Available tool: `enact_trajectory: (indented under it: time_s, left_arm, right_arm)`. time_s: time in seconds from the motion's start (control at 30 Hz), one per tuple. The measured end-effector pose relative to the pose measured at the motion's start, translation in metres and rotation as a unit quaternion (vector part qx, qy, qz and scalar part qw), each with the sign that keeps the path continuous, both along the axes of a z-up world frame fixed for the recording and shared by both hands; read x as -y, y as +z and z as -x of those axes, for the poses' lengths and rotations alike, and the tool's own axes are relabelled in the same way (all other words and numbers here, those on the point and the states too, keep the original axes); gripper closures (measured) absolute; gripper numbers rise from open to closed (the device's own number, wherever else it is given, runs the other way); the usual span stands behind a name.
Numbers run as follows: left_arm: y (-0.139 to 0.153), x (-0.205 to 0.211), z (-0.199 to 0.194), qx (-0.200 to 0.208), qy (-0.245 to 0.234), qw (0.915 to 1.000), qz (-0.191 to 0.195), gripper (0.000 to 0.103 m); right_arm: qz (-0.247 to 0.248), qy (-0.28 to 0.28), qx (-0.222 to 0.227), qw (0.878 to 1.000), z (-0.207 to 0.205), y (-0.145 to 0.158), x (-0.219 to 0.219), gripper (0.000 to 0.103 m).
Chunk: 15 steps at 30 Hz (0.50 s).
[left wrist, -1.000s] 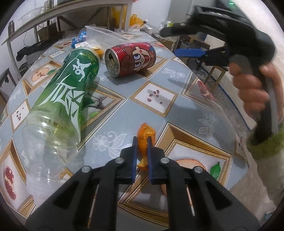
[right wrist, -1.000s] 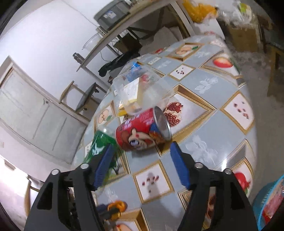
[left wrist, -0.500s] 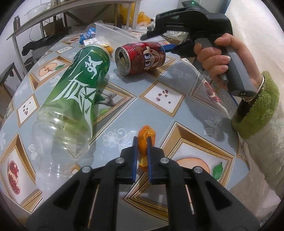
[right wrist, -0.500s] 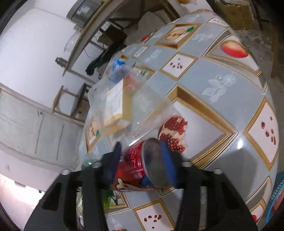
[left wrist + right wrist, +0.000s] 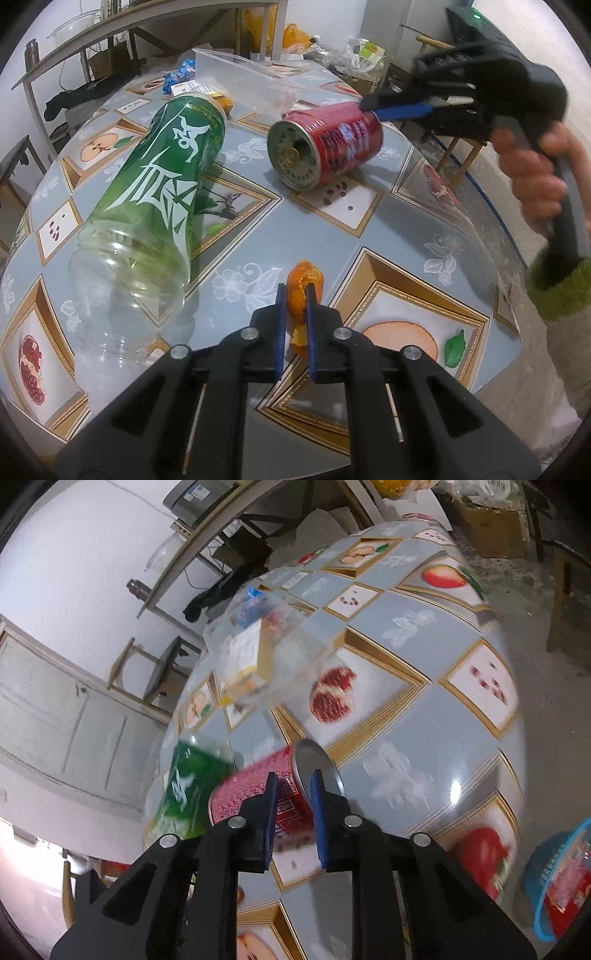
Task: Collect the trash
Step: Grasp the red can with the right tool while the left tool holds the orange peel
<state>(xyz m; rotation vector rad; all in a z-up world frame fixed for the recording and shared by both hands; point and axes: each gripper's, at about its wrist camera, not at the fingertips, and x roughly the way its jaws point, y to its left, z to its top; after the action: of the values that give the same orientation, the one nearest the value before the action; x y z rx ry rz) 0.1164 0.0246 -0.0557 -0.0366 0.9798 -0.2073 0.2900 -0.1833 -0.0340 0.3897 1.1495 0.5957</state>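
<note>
With the left gripper point(image 5: 295, 306) clamped on the orange peel point(image 5: 304, 284), the right gripper point(image 5: 293, 794) is closing over the red can's point(image 5: 327, 146) rim on the table point(image 5: 399, 229), and should bite deeper before lifting.

The right hand-held gripper point(image 5: 293, 792) is closing; red can point(image 5: 327, 146) has swung round.
</note>
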Motion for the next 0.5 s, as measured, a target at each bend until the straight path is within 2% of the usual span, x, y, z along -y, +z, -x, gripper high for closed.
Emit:
enact_trajectory:
  time_s: [0.1, 0.3, 0.5]
  left_arm:
    - [0.001, 0.002, 0.002, 0.0, -0.003, 1.0, 0.0, 0.095]
    - [0.003, 0.004, 0.003, 0.003, -0.004, 1.0, 0.001, 0.095]
    - [0.006, 0.007, 0.006, 0.007, -0.004, 1.0, -0.001, 0.095]
  right_arm:
    - [0.024, -0.007, 0.011, 1.0, 0.009, 0.004, 0.007, 0.084]
    - [0.003, -0.029, 0.023, 0.999, -0.003, 0.011, 0.009, 0.063]
    - [0.039, -0.009, 0.027, 0.999, -0.019, -0.001, -0.024, 0.062]
